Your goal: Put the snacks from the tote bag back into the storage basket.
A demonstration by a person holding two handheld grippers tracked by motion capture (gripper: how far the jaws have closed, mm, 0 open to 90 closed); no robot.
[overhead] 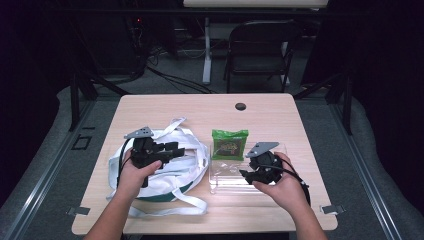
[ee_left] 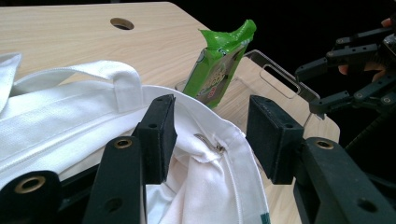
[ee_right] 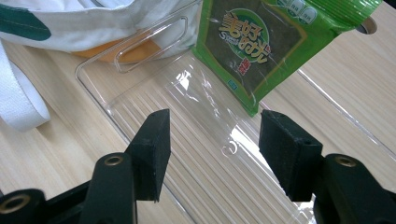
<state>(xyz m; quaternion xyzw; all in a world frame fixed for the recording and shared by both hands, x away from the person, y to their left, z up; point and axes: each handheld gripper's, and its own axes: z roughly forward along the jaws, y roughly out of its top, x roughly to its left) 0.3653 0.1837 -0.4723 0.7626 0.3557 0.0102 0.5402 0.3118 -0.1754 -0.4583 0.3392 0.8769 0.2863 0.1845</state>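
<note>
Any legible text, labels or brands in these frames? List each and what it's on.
"美好" with a third character, probably "时": large yellow characters on the round emblem of the green snack packet.
Latin line under them, starting with "S": too blurred to read.
Small red stamp, white icons along the packet's top and the small badge below the emblem: too small to read.
White tote bag: green print patches, no legible letters.

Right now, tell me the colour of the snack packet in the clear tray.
Bright green, dark printed panel: the snack packet, clearest in the right gripper view.

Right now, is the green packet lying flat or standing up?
Standing up, tilted. In the left gripper view the green packet rises on edge at the clear tray, its crinkled top leaning over.
</note>
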